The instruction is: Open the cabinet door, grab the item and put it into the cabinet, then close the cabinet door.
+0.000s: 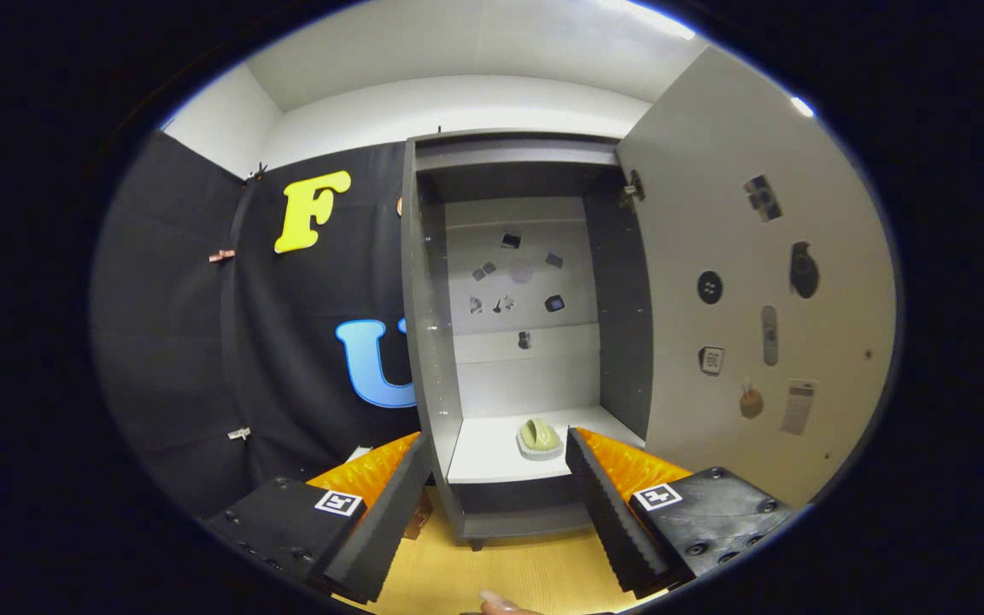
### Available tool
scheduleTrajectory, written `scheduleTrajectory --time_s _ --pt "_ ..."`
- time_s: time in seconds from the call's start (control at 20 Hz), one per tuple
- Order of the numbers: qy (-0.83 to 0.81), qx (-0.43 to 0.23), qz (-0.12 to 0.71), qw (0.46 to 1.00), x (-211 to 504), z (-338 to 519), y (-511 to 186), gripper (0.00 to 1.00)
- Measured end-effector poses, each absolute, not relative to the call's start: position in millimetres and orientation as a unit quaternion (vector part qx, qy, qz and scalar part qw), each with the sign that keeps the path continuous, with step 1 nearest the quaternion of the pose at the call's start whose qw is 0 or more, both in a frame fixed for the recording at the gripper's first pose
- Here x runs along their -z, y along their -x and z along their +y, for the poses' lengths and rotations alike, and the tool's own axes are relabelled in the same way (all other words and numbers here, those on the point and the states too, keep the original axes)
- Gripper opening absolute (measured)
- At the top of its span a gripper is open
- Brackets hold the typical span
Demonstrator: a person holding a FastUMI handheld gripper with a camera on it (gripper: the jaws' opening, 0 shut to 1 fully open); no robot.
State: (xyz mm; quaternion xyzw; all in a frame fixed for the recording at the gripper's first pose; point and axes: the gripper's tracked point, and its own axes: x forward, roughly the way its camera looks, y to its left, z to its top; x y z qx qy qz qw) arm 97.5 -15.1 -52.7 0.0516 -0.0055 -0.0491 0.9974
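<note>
Looks small, light and rigid: a pale green rounded item (540, 436) seated on a whitish base, probably smooth-sided and a bit slippery, perhaps breakable if dropped. Best taken low across its width, pads squeezing the flanks near the base rather than the domed top. Sits already inside the cabinet (432, 342), on the white bottom shelf (483, 457), near the front edge and toward the right side wall. Lies beyond the gripper (496, 512), ahead of the fingertips and slightly right of the midline between them, not touching either finger. Spread wide and gripping nothing, fingers (607, 512) framing the cabinet's lower front. Stands swung fully out to the right, the door (740, 282), stickers dotted over its inner face. Judged from this: placing done, closing the door left.
</note>
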Motion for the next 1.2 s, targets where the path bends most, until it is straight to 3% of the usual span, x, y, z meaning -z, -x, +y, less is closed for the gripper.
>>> scheduleTrajectory --time_s 0.35,0.8,1.2 --pt "-0.051 0.070 -0.040 0.995 21.3 -79.0 -4.8 0.99" --pt "-0.046 0.182 -0.069 0.980 0.8 -244.4 72.1 0.98" --pt "-0.023 0.150 -0.044 0.988 24.8 -310.8 63.3 0.98"
